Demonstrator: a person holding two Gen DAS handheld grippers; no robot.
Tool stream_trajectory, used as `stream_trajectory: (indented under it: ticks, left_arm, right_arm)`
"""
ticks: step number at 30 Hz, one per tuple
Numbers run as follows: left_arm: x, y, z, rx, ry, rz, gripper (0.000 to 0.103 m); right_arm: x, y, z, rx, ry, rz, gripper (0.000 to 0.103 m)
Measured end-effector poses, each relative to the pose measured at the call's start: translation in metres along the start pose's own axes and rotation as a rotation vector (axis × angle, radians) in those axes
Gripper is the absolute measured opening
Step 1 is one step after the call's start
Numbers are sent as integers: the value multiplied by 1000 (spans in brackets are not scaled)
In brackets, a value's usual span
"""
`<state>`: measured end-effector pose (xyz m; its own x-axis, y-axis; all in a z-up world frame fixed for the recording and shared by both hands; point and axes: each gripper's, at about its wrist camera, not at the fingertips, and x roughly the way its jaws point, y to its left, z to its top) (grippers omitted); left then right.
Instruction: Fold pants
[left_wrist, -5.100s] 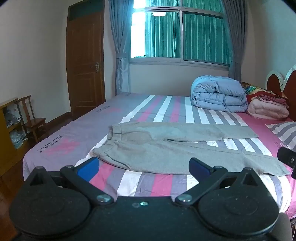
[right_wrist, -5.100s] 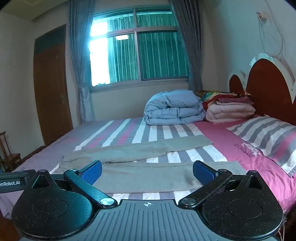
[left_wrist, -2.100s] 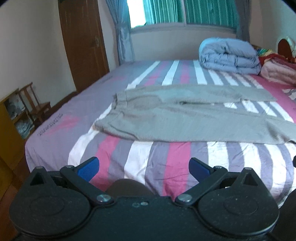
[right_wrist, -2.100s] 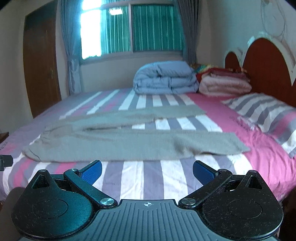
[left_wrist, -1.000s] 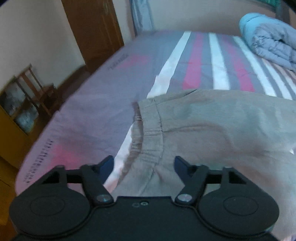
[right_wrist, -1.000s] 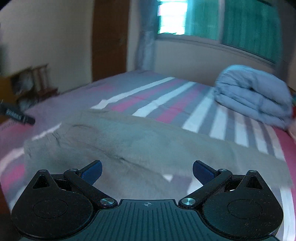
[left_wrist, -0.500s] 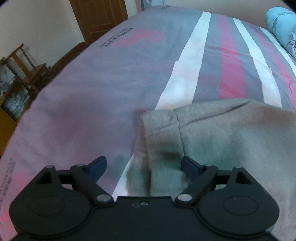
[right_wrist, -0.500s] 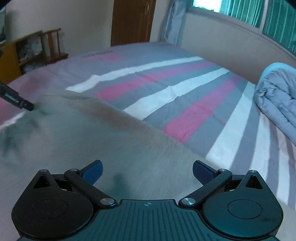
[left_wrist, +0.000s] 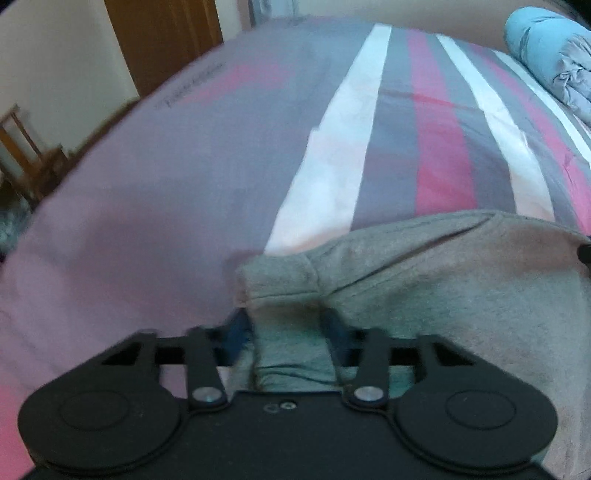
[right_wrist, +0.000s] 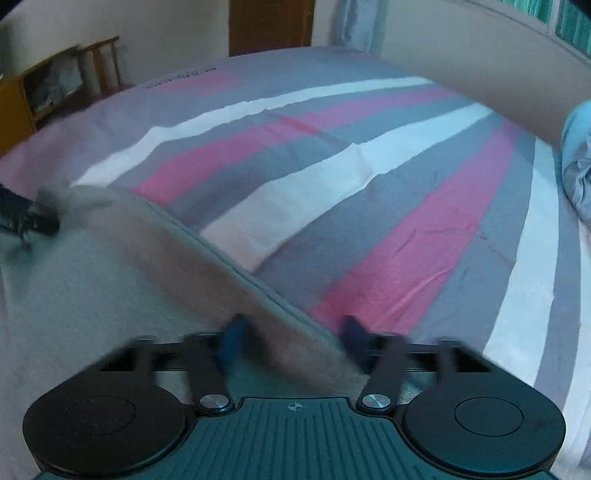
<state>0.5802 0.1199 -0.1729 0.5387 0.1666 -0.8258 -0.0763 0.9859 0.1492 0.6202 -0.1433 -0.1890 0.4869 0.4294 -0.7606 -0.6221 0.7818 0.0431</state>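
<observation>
Grey sweatpants (left_wrist: 424, 280) lie on the striped bed. In the left wrist view my left gripper (left_wrist: 284, 325) has closed in on the far corner of the waistband, with bunched grey cloth between its blue pads. In the right wrist view my right gripper (right_wrist: 291, 332) straddles the far hem edge of the pants (right_wrist: 110, 266), its jaws narrowed around the cloth and blurred by motion. The left gripper's tip (right_wrist: 22, 218) shows at the left edge of that view, at the waistband corner. The legs of the pants are out of view.
The bed sheet (left_wrist: 369, 122) has pink, grey and white stripes. A folded blue duvet (left_wrist: 546, 48) lies at the far right. A brown door (left_wrist: 162, 33) and a wooden chair (right_wrist: 103, 62) stand beyond the bed's left side.
Both grippers have moved down onto the far edge of the pants and their jaws have narrowed around the cloth. The waistband corner is now bunched between the left pads.
</observation>
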Motion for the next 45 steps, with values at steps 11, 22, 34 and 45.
stream_trajectory:
  ticks: [11, 22, 34, 45]
  left_arm:
    - [-128, 40, -64, -14, -112, -102, 4]
    - [-159, 57, -195, -127, 105, -123, 19]
    - [-168, 83, -188, -580, 177, -388, 37]
    - [-126, 78, -196, -766, 232, -424, 32]
  right_arm:
    - [-148, 78, -53, -122, -174, -57, 5]
    - [-193, 172, -201, 38, -38, 19, 6]
    - [-221, 105, -250, 768, -41, 116, 63]
    - [-206, 100, -245, 956, -47, 193, 63]
